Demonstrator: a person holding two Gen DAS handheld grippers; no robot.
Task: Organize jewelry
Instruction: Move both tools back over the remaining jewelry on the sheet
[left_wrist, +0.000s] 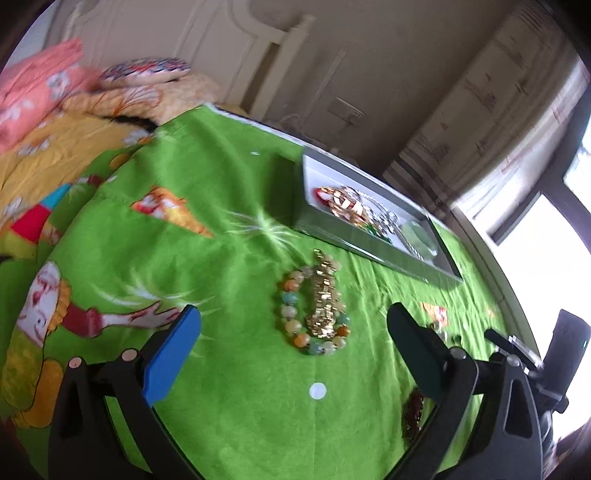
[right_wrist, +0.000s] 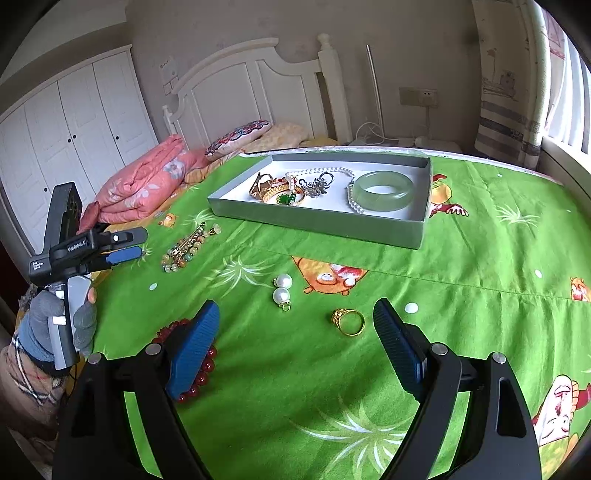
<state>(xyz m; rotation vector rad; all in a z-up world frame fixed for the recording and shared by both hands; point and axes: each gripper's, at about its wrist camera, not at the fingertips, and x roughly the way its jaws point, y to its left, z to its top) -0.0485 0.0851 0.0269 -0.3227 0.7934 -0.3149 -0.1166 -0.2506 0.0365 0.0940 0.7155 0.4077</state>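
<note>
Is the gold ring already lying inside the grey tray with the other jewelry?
No. In the right wrist view the gold ring lies on the green bedspread, apart from the grey tray.

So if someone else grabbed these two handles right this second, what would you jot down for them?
Left gripper: open, empty, above the multicolour bead bracelet and the gold bracelet lying on it.
Right gripper: open, empty, with the gold ring just ahead between its fingers.
Done: the grey tray already holds a jade bangle, a pearl necklace and a cluster of gold and silver pieces.
Left on the green bedspread: the two bracelets, the ring, two pearl earrings, and a red bead bracelet partly hidden behind the right gripper's left finger.
</note>
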